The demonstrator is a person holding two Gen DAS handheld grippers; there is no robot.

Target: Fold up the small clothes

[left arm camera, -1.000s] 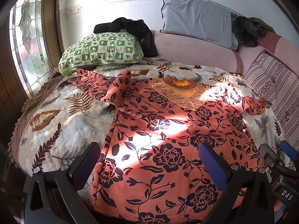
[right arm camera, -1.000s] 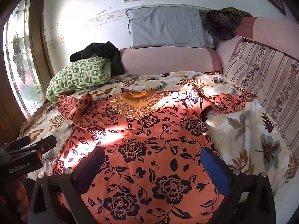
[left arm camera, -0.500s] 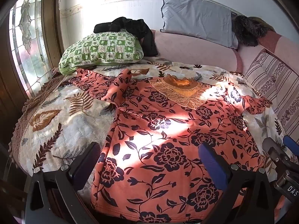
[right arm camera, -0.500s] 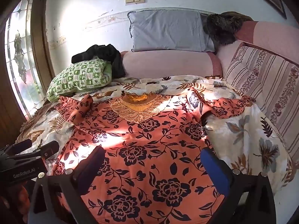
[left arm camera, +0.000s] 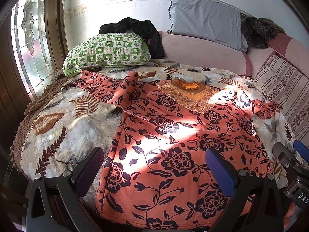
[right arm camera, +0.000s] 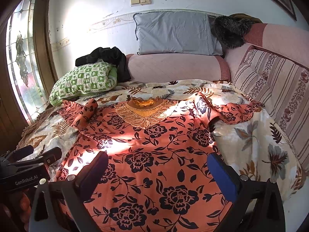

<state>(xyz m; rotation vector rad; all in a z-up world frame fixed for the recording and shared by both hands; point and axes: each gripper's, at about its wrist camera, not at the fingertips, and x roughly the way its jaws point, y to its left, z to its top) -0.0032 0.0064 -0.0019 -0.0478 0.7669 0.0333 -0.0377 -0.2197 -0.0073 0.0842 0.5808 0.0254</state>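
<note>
An orange top with black flowers [left arm camera: 173,141] lies spread front-up on the bed, hem near me, lace collar [left arm camera: 189,92] far. It also fills the right wrist view [right arm camera: 146,154]. Its left sleeve [left arm camera: 108,89] is crumpled; its right sleeve [right arm camera: 231,110] lies bunched toward the sofa back. My left gripper [left arm camera: 154,168] is open and empty, held above the hem. My right gripper [right arm camera: 158,172] is open and empty above the hem, further right. Each gripper shows at the edge of the other's view.
The top lies on a leaf-print quilt [left arm camera: 58,119]. A green checked pillow [left arm camera: 108,52] with black clothing [left arm camera: 135,27] on it sits at the back left. A grey pillow [right arm camera: 177,34] leans on the wall. A striped cushion [right arm camera: 276,85] lines the right side.
Both grippers have risen and drawn back slightly; the view shows a little more wall. The top has not moved and both grippers stay open.
</note>
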